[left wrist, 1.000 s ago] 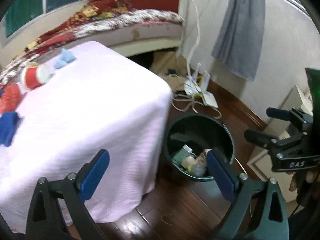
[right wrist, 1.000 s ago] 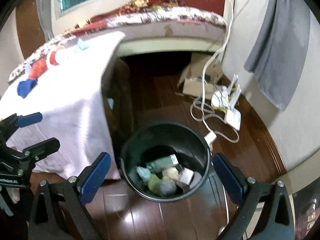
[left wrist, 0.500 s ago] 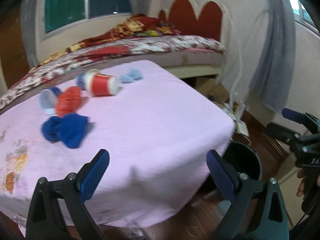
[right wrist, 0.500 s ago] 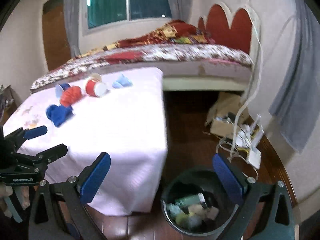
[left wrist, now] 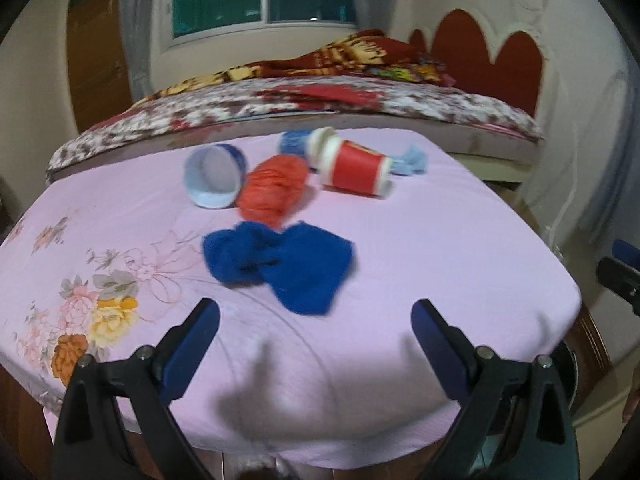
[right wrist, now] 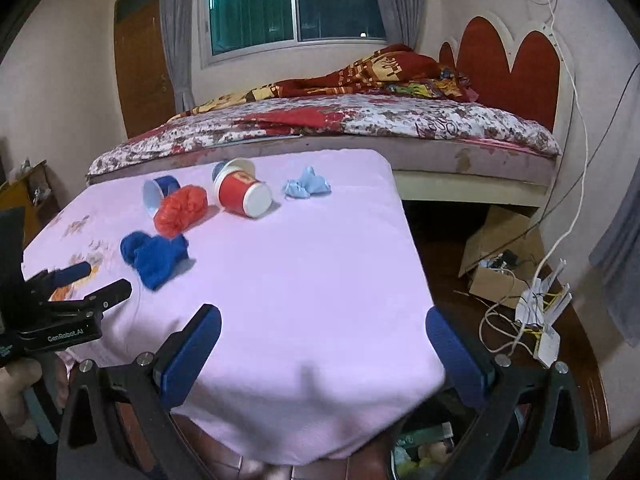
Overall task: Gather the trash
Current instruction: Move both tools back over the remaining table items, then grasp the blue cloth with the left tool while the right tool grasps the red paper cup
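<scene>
Pink tablecloth [right wrist: 304, 280] hides most of the trash bin [right wrist: 424, 446] below.

Dim indoor light, motion blur, fisheye warping

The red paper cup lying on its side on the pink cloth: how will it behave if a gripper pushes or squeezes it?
The red paper cup lies on its side, so a push would probably roll it in a curve. It looks thin and light, so a hard squeeze could crush it.

Bed [right wrist: 360, 120] beneath dark window [right wrist: 292, 4], wooden floor [right wrist: 448, 264].
</scene>
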`<state>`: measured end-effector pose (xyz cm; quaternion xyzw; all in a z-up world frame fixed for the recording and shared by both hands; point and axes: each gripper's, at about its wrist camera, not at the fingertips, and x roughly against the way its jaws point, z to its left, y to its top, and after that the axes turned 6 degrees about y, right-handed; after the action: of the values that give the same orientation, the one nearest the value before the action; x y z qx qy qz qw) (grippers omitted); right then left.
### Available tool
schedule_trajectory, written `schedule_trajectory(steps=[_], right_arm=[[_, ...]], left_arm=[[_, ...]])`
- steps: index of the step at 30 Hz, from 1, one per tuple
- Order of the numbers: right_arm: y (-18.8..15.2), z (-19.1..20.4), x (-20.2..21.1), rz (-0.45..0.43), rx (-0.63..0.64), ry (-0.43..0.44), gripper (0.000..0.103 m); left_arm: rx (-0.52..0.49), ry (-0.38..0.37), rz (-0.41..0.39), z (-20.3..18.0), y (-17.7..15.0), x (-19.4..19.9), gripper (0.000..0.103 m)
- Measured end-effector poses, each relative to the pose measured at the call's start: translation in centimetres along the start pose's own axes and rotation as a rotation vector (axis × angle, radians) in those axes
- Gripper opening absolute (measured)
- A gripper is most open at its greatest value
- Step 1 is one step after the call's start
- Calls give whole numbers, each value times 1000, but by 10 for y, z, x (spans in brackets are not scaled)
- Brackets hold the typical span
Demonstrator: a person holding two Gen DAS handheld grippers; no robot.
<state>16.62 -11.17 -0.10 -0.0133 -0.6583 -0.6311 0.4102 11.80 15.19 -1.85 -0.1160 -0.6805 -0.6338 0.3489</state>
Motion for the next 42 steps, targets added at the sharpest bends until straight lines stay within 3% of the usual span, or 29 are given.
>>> schedule_trajectory(steps=[5, 15, 18, 23, 26, 32, 42], right_arm=[[15, 4, -32, 19, -14, 32, 103], [33, 15, -104, 80, -6, 77, 103], [41, 17, -125, 97, -5, 91, 103], [56, 23, -156, 120, 8, 116, 103], [69, 28, -175, 132, 14, 136, 103], [93, 44, -214, 155, 54, 185, 103], [122, 73, -288, 236, 166, 209, 103]], left_arm=[[28, 24, 33, 11, 13, -29, 97], [-7, 46, 113, 8, 26, -83, 95], [-12, 38, 107, 10, 33, -89, 83], [-21, 45, 94, 21, 39, -96, 42], [-15, 16, 77, 32, 41, -91, 34], [54, 50, 40, 64, 45, -76, 33], [99, 84, 51, 85, 57, -100, 33]])
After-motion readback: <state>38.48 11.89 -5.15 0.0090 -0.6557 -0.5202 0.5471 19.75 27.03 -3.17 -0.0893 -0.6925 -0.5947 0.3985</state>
